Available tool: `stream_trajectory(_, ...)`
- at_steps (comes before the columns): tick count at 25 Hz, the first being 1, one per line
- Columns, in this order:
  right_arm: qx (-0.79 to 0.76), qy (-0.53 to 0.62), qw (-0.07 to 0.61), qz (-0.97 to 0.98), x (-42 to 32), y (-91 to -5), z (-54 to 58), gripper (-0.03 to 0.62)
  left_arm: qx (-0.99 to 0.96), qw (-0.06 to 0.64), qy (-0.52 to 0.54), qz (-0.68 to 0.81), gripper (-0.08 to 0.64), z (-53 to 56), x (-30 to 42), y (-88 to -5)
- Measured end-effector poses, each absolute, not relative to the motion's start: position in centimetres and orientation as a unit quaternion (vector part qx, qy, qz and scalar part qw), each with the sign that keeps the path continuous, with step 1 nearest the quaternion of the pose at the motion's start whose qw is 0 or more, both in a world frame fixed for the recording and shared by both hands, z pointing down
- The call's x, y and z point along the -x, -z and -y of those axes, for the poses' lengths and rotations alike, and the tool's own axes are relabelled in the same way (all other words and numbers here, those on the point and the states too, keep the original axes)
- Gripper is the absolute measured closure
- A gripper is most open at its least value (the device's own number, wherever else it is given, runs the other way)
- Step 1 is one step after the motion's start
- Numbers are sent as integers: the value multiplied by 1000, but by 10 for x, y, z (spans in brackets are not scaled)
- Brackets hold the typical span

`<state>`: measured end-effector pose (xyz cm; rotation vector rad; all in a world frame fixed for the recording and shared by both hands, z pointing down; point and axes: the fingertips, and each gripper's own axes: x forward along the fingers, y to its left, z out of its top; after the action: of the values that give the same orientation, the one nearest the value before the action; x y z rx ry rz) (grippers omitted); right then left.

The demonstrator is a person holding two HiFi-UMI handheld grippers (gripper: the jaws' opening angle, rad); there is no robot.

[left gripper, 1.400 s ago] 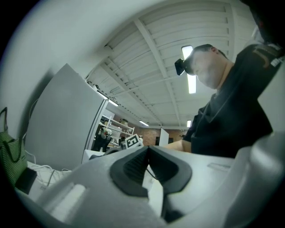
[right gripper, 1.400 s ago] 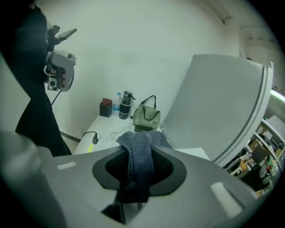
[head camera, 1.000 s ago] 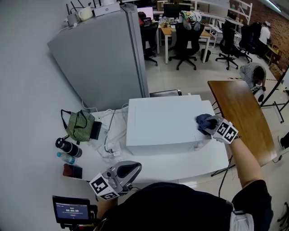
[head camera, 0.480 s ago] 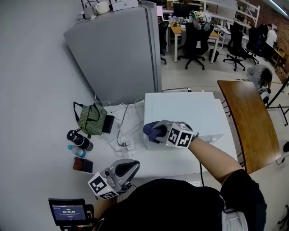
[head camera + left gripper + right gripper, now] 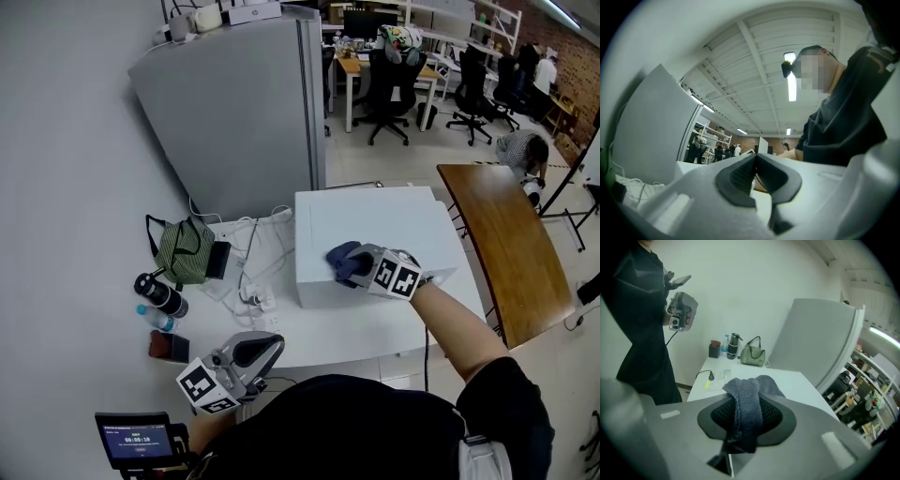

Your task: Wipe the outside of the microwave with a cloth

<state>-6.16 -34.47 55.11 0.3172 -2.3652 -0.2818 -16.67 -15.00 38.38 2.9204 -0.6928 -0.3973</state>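
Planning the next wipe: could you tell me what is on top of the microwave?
Only the blue cloth, clamped in the right gripper, near the microwave front edge; the surface beneath is hidden.

No lettering was legible anywhere. The small screen [image 5: 136, 438] showed digits. They were too small to make out.

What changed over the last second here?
The right tool, shut on the cloth, swept from the microwave top's right front corner across to its left front, then edged back rightward. It kept its grip on the cloth. The left tool stayed shut and empty, low by the person.
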Motion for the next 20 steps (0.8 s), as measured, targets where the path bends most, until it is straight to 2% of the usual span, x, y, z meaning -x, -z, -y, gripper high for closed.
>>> stream_trajectory(7, -240, 66, 395, 884, -214, -558, 347, 497, -965, 64, 143, 210, 555, 153, 53, -380)
stream_trajectory(10, -259, 76, 420, 866, -269, -555, 350, 497, -966, 71, 136, 206, 555, 152, 17, -381)
stream_trajectory(12, -265, 73, 395, 876, -261, -544, 346, 497, -966, 76, 130, 210, 555, 147, 9, -382)
stream_trajectory(14, -261, 20, 299, 918, -219, -523, 326, 497, -964, 77, 127, 219, 555, 141, 13, -383)
stream_trajectory(17, -205, -140, 148, 957, -118, -522, 279, 496, -960, 76, 133, 236, 555, 131, 39, -383)
stream_trajectory(20, -161, -293, 70, 940, -4, -556, 260, 495, -956, 76, 140, 246, 555, 118, 80, -384)
